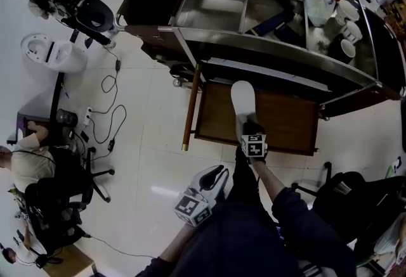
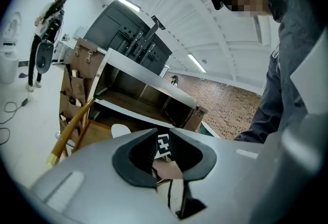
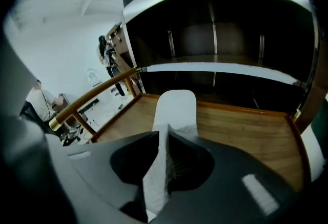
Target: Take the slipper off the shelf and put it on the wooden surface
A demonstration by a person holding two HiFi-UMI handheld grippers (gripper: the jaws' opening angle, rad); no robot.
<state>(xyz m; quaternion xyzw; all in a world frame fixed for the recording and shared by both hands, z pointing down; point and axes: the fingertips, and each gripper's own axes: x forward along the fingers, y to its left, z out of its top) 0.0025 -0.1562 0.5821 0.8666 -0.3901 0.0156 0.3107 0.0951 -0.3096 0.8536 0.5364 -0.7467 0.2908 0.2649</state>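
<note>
A white floor (image 1: pixel 152 142) surrounds a metal shelf (image 1: pixel 273 38) whose low wooden surface (image 1: pixel 292 120) juts out toward the person. The right gripper (image 1: pixel 248 128) points down at that wood with its jaws closed on the white slipper (image 1: pixel 243 99). They pinch its soft upper, and the flat end of the sole reaches straight ahead of the gripper, toward the shelf. In the right gripper view the slipper (image 3: pixel 176 110) lies low over the boards, though I cannot tell whether it touches them. This grip probably lets the sole go down flat. The left gripper (image 1: pixel 216 175) hangs behind and left of the right one, jaws narrowly apart and empty, likely just out of the way.
</note>
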